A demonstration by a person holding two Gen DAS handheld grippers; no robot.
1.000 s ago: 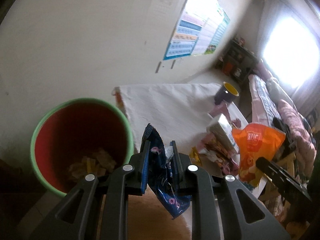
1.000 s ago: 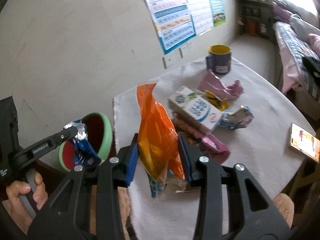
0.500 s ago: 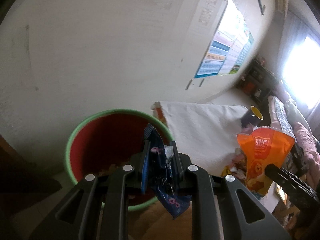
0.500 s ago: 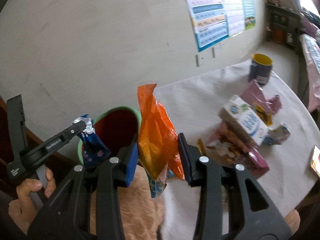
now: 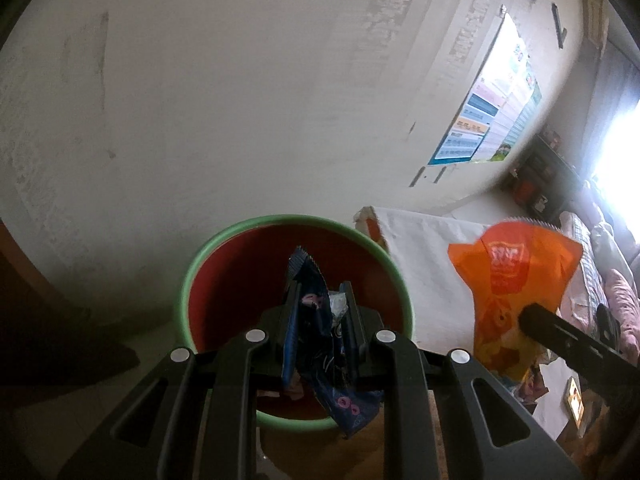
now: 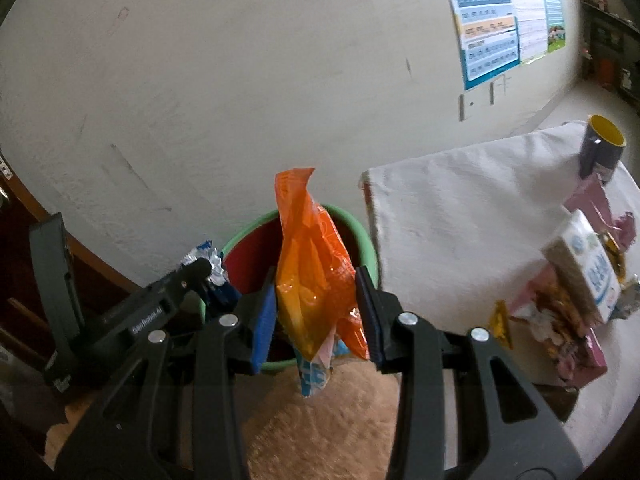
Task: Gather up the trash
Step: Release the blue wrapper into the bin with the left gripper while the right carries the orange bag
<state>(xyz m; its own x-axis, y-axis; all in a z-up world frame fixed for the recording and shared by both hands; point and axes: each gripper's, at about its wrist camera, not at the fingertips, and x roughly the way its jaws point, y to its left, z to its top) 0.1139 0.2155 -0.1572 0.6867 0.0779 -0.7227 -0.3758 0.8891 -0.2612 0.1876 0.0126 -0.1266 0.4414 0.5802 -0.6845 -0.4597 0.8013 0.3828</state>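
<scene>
1. A scuffed off-white wall (image 6: 240, 80) fills the background, with a bright chart poster (image 6: 508, 20) pinned up toward the right and a table (image 6: 460, 208) draped in white cloth below it.
2. Furthest left, the left gripper (image 5: 319, 312) has its fingers nearly together, pinched on a dark blue wrapper (image 5: 316, 344). The wrapper's serrated top sticks out beyond the fingertips and its lower end hangs below them.
3. Straight ahead of those fingers sits the bin (image 5: 224, 256), green-rimmed and red inside, on the floor against the wall. Seen from the left wrist, the blue wrapper hangs over its opening.
4. Next comes the right gripper (image 6: 316, 292), its blue-padded fingers partly apart and pressed on either side of an orange snack bag (image 6: 312, 264). The bag stands up past the fingertips, and a pale blue-and-white end dangles beneath them. From the right wrist, the bin (image 6: 360, 240) lies just beyond this bag, and the left gripper (image 6: 208, 276) shows to the left of these fingers with crumpled foil at its tip.
5. Right of the right fingers, on the table, lies more litter: a white and blue carton (image 6: 584, 264), pink wrappers (image 6: 592, 200) and a small yellow wrapper (image 6: 500, 320).
6. At the table's far end stands a dark mug (image 6: 600, 148) with a yellow inside.
</scene>
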